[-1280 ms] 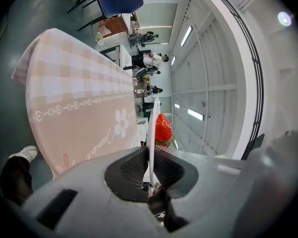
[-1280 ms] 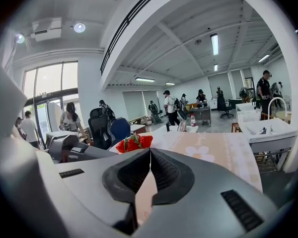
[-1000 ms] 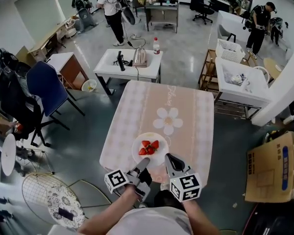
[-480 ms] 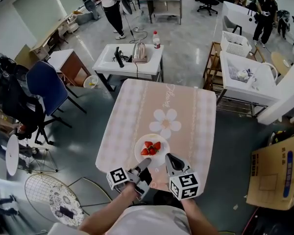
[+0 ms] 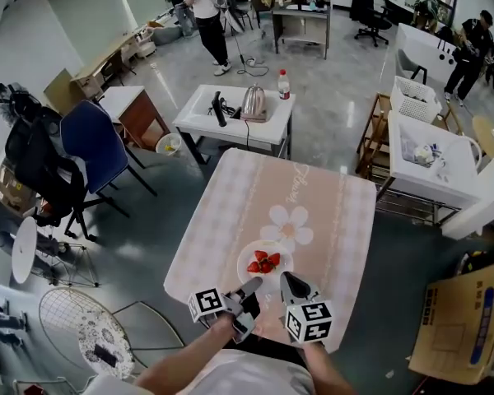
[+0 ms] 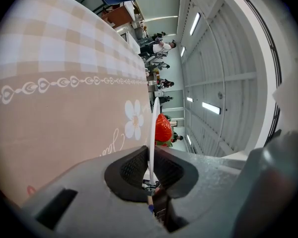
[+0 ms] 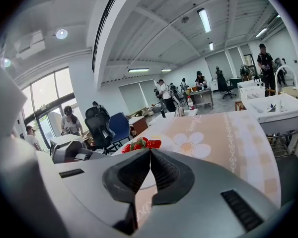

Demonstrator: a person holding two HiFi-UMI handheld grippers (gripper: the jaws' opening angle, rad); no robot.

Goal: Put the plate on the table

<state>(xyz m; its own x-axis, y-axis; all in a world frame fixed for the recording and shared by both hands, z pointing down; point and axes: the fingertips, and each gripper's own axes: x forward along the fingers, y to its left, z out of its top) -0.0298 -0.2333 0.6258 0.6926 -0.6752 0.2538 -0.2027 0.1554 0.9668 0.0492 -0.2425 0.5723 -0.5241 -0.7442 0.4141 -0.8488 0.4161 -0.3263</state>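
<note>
A small white table (image 5: 272,127) stands at 12 o'clock in the head view, bearing a silver metal kettle (image 5: 254,103), a clear bottle with a red cap (image 5: 283,84) and a black upright object (image 5: 219,108). At 10 o'clock a blue chair (image 5: 95,138) stands beside a black chair piled with dark bags (image 5: 37,159). A brown cardboard box (image 5: 463,323) lies at 4 o'clock, and a round wire frame (image 5: 74,327) at 8 o'clock. A white plastic basket (image 5: 414,101) sits at 2 o'clock. A person in a white shirt (image 5: 210,15) stands at 11 o'clock.

The right tongs (image 7: 149,150) are pressed together (nothing between them), with red strawberries (image 7: 141,144) just beyond, on the flowered tabletop (image 7: 228,133).
</note>
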